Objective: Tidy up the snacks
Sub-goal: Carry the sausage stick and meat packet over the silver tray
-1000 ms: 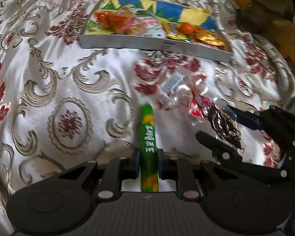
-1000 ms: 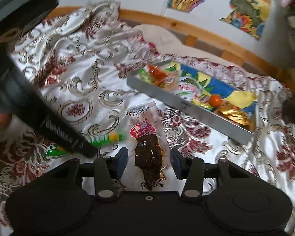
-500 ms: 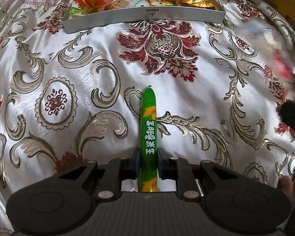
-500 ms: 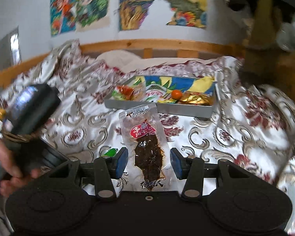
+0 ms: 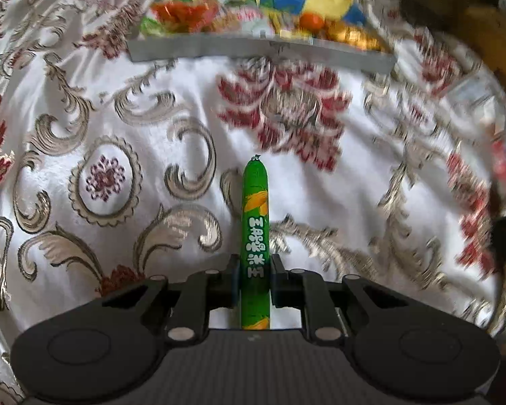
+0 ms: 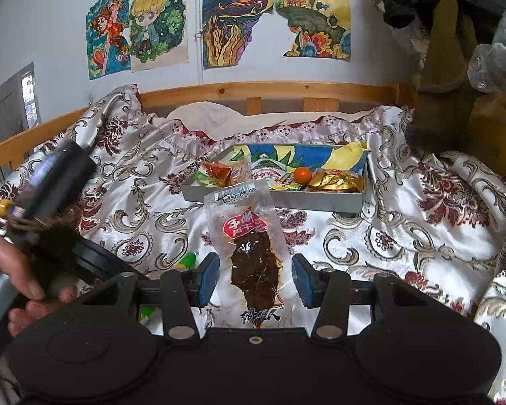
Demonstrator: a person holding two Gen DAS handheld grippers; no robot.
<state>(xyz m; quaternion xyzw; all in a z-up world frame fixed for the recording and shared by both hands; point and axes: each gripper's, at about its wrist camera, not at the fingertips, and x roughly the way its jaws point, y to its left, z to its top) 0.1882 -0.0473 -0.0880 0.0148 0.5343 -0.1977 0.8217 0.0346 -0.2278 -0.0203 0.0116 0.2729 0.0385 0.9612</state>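
Snacks are mid-carry. Left wrist view: the left gripper (image 5: 254, 278) pinches a green corn sausage (image 5: 255, 233) above the bedspread (image 5: 84, 108), the grey tray (image 5: 253, 49) far ahead.

Right wrist view: the right gripper (image 6: 254, 278) holds a clear dried-meat packet (image 6: 249, 253), apparently clamped by its edges. Next, both likely go into the tray.

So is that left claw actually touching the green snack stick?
Touching. In the left wrist view, the left claw has both pads pressed against the sides of the green snack stick, with no gap.
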